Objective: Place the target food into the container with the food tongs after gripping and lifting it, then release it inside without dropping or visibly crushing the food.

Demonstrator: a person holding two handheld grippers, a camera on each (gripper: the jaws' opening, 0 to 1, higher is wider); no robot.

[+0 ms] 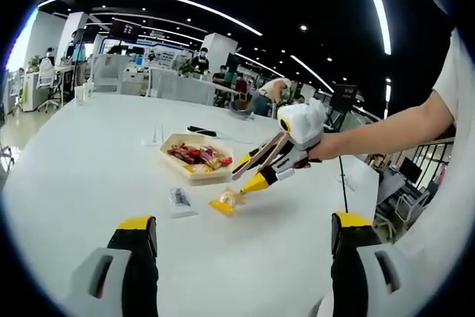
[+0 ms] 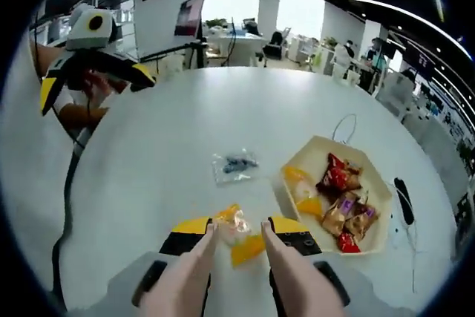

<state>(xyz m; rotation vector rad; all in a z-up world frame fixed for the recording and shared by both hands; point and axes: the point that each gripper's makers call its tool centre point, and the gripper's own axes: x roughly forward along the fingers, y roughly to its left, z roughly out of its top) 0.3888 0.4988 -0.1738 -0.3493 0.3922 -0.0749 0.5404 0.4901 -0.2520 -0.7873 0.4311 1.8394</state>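
Right gripper [image 2: 237,237], seen in the right gripper view: your gripper carried two pale tong arms, one along each yellow-tipped jaw, and their tips stood a little apart on either side of the wrapped snack [image 2: 239,237]. Whether the tips already pressed the wrapper could not be told; nothing was lifted, and the snack lay on the bench [image 2: 185,120]. In the left gripper view the same gripper [image 1: 249,174] reached in from the right with its tongs [image 1: 260,159] slanting down to the snack [image 1: 226,201].

Left gripper [image 1: 241,239]: your jaws stood wide apart with nothing between them, held back on the near side of the bench [image 1: 89,154]. In the right gripper view it [image 2: 93,72] hung at the far left, above the bench edge.

Target food: a small yellow-orange piece in clear, crinkly film. It was likely light, soft and slippery, so a gentle grasp across its middle, not on the loose film ends, seemed safest against crushing or slipping.

Container [image 2: 371,235]: a pale, angular paper tray just to the right of the snack, already holding several red, purple and orange wrapped pieces; it appeared beyond the snack in the left gripper view [image 1: 194,174]. Its raised wall would have to be cleared on the way in.

Surroundings: a small clear packet [image 2: 234,165] with dark contents lay just beyond the snack, apart from it, also visible left of the snack [image 1: 180,200]. A thin white cable [image 2: 343,128] curled behind the tray and a dark slim object [image 2: 403,200] lay to its right. None stood between snack and tray.
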